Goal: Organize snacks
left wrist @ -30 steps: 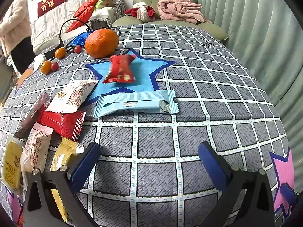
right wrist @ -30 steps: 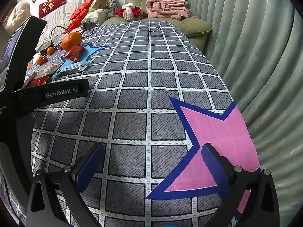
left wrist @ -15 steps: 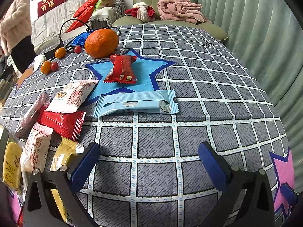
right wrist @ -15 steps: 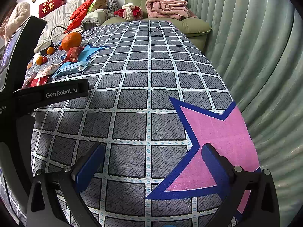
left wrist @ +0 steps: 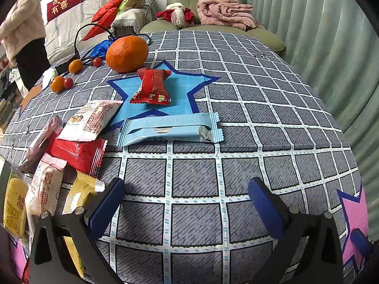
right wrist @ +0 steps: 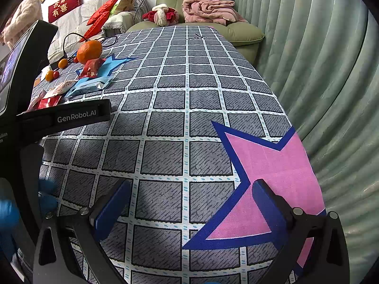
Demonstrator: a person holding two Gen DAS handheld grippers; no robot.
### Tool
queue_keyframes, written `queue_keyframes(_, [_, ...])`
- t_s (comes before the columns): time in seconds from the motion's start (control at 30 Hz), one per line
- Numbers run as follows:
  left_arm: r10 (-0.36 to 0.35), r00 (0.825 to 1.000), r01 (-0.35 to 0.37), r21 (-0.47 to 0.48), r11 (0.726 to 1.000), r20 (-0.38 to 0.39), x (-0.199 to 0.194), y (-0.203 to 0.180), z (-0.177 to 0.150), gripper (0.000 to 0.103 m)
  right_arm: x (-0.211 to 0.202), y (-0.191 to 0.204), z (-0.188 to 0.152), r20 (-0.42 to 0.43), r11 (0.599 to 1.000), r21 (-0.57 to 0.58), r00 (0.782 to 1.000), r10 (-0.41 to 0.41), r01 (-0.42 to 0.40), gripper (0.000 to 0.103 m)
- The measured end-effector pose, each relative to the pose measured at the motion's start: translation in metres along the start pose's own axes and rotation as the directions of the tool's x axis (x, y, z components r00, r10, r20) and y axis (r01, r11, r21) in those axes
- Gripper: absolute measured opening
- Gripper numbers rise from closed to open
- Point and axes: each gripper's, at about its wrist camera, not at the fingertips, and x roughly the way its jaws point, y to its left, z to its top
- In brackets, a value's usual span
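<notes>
Blue pads spread wide on the left tongs (left wrist: pixel 186 195), nothing between them, hanging low over the checked cloth of the table (left wrist: pixel 272 99). The right tongs (right wrist: pixel 189 197) gaped just as wide and just as empty, above the pink star (right wrist: pixel 279 165) near the table's edge.

The snacks sat well ahead of the left tongs. A red wrapper (left wrist: pixel 151 87) lay on the blue star (left wrist: pixel 182 90), just in front of a big orange (left wrist: pixel 127 53). A long pale blue packet (left wrist: pixel 170 130) lay across the star's near point. Off to the left, a heap of packets (left wrist: pixel 68 146) overlapped one another, the lowest ones cut off by the frame's edge and partly hidden behind the tongs' black frame; their print was too small to read.

From the right wrist view the same snacks were tiny and far off, and the left tongs' dark body (right wrist: pixel 35 118) blocked the heap. A blue blur (right wrist: pixel 9 213) at the lower left was hard to make out.
</notes>
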Motion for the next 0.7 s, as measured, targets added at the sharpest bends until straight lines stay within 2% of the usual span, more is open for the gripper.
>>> queue_keyframes(0.07, [-0.004,1.0,0.004,0.007,1.0,-0.027,-0.001,0.002,0.002,0.103,0.0,0.0,0.0,0.0,1.0,0.001,1.0,0.0,0.0,0.103])
queue_keyframes(0.13, [-0.023,0.995,0.027,0.043,0.999,-0.095,-0.003,0.004,0.004,0.103,0.0,0.0,0.0,0.0,1.0,0.0,1.0,0.001,-0.001,0.103])
queue_keyframes(0.2, [-0.025,0.993,0.033,0.065,0.997,-0.119,-0.015,0.009,-0.001,0.103,0.0,0.0,0.0,0.0,1.0,0.0,1.0,0.0,0.0,0.103])
queue_keyframes(0.27, [-0.043,0.996,0.051,0.1,0.994,-0.08,-0.04,0.019,-0.01,0.103,0.0,0.0,0.0,0.0,1.0,0.0,1.0,0.0,0.0,0.103])
queue_keyframes(0.4, [-0.001,1.0,-0.003,0.167,0.986,0.023,-0.09,0.058,-0.037,0.103,0.0,0.0,0.0,0.0,1.0,0.0,1.0,0.0,0.0,0.103])
queue_keyframes(0.47, [0.024,1.0,-0.026,0.14,0.99,0.016,-0.102,0.086,-0.053,0.103,0.0,0.0,0.0,0.0,1.0,0.0,1.0,0.0,0.0,0.103])
queue_keyframes(0.53, [0.03,0.999,-0.029,0.074,0.997,-0.021,-0.105,0.117,-0.07,0.103,0.0,0.0,0.0,0.0,1.0,0.0,1.0,0.0,0.0,0.103])
queue_keyframes(0.7, [0.046,0.995,-0.049,-0.032,0.998,-0.09,-0.089,0.157,-0.096,0.103,0.0,0.0,0.0,0.0,1.0,0.0,1.0,0.0,0.0,0.103])
